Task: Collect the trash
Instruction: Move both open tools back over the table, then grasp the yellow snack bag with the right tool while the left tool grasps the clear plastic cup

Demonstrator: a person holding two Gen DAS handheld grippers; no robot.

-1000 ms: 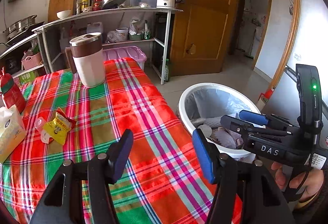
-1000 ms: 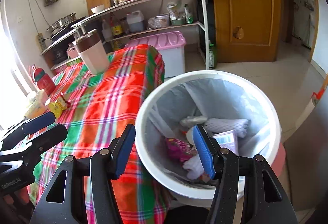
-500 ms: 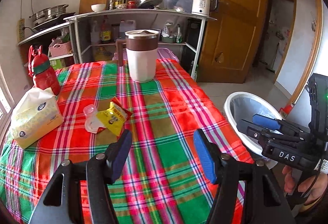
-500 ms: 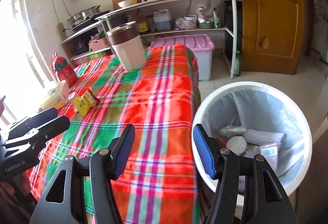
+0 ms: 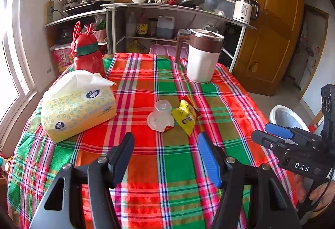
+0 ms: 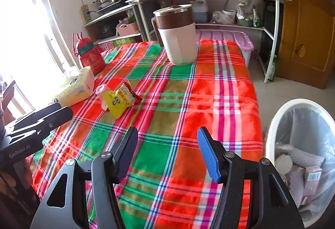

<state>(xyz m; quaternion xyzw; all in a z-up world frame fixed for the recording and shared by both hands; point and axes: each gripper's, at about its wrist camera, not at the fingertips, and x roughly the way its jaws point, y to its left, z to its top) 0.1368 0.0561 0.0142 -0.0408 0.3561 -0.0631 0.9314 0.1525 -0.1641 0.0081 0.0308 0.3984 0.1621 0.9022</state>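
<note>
Plaid table, bin beside edge

A clear plastic cup stands upside down on the checked cloth of the worktop, its rim flange flat on the fabric. Touching it on its right lies a crumpled yellow snack wrapper with red edging — flat, torn open at one end. The white bin stands on the floor beside the worktop, lined with a pale bag — wrappers and cartons inside.
</note>
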